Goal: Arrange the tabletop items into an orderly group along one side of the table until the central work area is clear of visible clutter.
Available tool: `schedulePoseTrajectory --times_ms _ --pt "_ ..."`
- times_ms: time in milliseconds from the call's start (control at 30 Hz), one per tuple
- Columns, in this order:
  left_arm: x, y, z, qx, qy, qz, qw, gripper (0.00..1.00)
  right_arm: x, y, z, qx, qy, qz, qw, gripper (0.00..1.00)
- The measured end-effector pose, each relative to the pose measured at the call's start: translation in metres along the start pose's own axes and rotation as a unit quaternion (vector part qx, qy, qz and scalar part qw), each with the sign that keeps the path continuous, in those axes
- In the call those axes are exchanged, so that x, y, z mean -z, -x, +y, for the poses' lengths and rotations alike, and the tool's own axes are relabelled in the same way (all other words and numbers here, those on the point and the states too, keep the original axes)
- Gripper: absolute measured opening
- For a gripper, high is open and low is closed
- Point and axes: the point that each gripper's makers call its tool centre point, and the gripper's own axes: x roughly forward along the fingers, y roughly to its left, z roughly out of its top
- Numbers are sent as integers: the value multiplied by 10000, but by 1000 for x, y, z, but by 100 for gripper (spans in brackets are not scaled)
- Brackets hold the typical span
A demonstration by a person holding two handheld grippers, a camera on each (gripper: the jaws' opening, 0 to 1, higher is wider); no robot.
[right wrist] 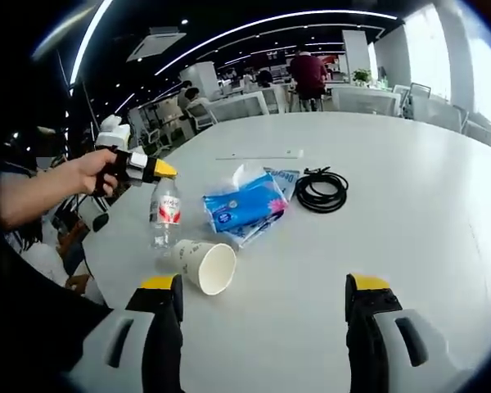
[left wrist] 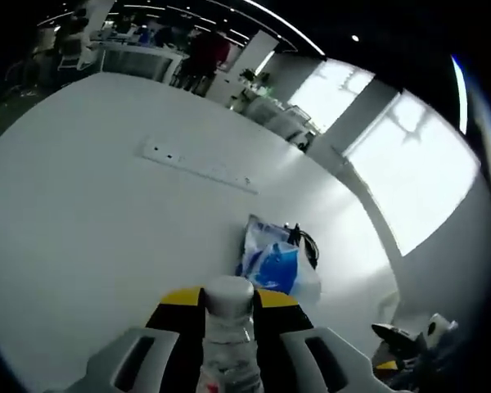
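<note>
A clear water bottle (right wrist: 165, 214) with a red label stands upright near the table's left edge. My left gripper (right wrist: 144, 168), held by a person's hand, is shut on its neck. In the left gripper view the bottle's white cap (left wrist: 229, 296) sits between the yellow-tipped jaws of my left gripper (left wrist: 229, 301). A white paper cup (right wrist: 207, 264) lies on its side just in front of the bottle. Beside them lie a blue tissue pack (right wrist: 244, 209) (left wrist: 270, 264) and a coiled black cable (right wrist: 321, 190) (left wrist: 308, 242). My right gripper (right wrist: 266, 304) hovers open over the near table, holding nothing.
A white power strip (right wrist: 259, 155) (left wrist: 198, 168) lies flat farther out on the large white table (right wrist: 393, 205). Beyond the table stand chairs, desks and people. A person's arm (right wrist: 33, 192) reaches in from the left.
</note>
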Motion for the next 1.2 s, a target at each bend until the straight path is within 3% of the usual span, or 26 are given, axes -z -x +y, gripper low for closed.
schedulePoseTrajectory --times_ms 567,833,1200 --pt "8 31 -23 55 -907 -450 9948 20 -4 8 -4 175 -60 -150 9997 77" --pt "21 48 -38 209 -1512 -603 9864 20 -2 11 -12 316 -83 -167 9993 79" --pt "38 70 -43 237 -1772 -644 9818 20 0 12 -16 408 -78 -138 9990 80"
